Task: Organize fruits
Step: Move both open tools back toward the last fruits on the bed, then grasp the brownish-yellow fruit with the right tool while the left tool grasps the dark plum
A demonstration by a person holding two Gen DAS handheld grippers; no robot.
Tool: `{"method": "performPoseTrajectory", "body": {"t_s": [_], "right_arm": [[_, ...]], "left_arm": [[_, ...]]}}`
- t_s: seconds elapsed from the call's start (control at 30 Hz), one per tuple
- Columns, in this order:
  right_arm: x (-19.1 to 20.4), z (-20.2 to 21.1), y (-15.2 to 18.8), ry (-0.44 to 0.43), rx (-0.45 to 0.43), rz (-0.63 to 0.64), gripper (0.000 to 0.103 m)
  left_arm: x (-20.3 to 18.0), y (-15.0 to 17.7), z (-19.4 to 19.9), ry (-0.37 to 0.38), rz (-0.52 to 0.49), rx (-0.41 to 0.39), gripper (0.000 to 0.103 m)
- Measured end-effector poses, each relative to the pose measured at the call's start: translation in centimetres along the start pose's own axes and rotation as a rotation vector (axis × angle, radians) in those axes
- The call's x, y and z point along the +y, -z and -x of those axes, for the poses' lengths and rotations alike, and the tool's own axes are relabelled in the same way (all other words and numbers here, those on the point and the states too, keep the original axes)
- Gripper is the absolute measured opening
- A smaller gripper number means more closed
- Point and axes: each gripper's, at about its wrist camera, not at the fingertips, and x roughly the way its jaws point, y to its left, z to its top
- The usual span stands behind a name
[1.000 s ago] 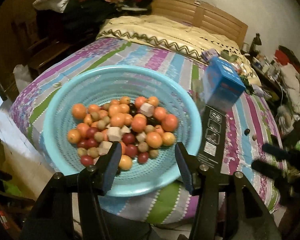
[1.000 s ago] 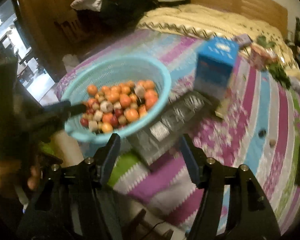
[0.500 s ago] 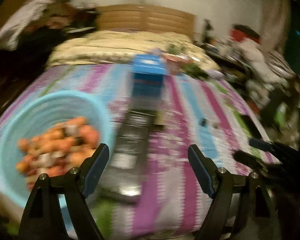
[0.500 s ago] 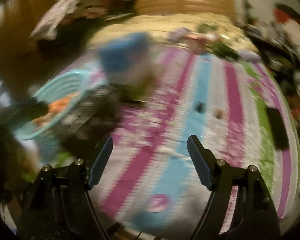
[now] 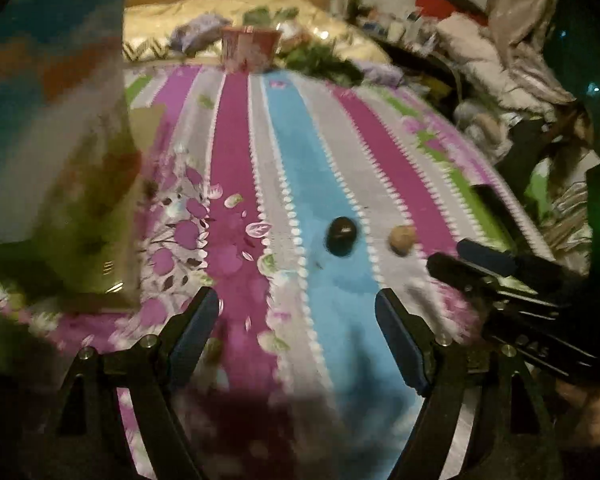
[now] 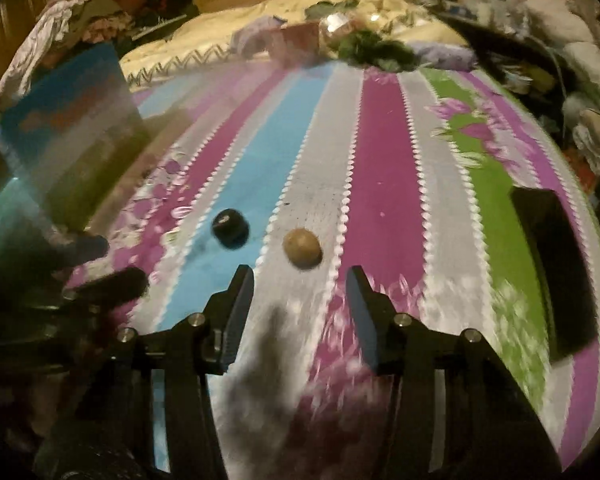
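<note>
Two loose fruits lie on the striped bedspread: a dark round fruit [image 5: 341, 236] [image 6: 230, 228] on the blue stripe and a tan-brown round fruit [image 5: 402, 240] [image 6: 302, 248] on the grey stripe beside it. My left gripper [image 5: 298, 316] is open and empty, hovering short of both fruits. My right gripper [image 6: 300, 292] is open and empty, with the tan fruit just ahead of the gap between its fingers. The right gripper also shows at the right edge of the left wrist view [image 5: 488, 268]. The fruit basket is out of both views.
A blue carton [image 5: 48, 112] [image 6: 68, 128] stands at the left, blurred. A black flat object [image 6: 556, 264] lies on the green stripe at the right. Clutter [image 6: 364, 48] and a yellow quilt [image 6: 236, 36] lie at the bed's far end.
Both grippers have swung right, away from the teal basket of fruits, and closer to the two loose fruits. The basket has left both views. Both grippers stay open.
</note>
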Motion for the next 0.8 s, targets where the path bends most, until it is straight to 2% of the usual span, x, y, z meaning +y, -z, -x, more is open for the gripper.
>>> {"method": "performPoseTrajectory", "body": {"t_s": [0.07,0.13,0.2,0.33,0.37,0.4,0.67,0.8], "right_arm": [[-0.2,-1.3,-0.3,-0.006,0.013,0.020,0.048],[-0.2,-2.3,-0.4,0.007,0.023,0.053,0.043],[-0.6,-3.0,-0.3,0.006,0.035,0.063,0.038],[-0.4,-3.6,-0.3,0.009,0.029,0.093,0.038],[-0.3,-3.7,-0.2,0.015,0.028,0.097,0.035],[-0.4,-3.6,-0.1,0.020,0.027,0.096,0.023],[-3.0,-0.5,0.8,0.025,-0.001,-0.073,0.024],[-3.6,0.9,1.5,0.017,-0.018,-0.133,0.024]], "left_arm": [[0.5,-0.1,-1.5,-0.018,0.021,0.017,0.082],[0.7,-0.1,-2.2,-0.029,0.037,0.015,0.082],[0.7,-0.2,-2.3,-0.024,0.041,0.007,0.082],[0.3,-0.6,-3.0,-0.002,0.022,-0.009,0.082],[0.1,-0.7,-3.2,0.008,0.017,-0.014,0.082],[-0.1,-0.9,-3.4,0.014,0.010,-0.020,0.082],[-2.1,-2.5,-5.2,0.045,-0.066,-0.028,0.081],[-3.1,-2.7,-5.9,0.027,-0.120,-0.021,0.064]]}}
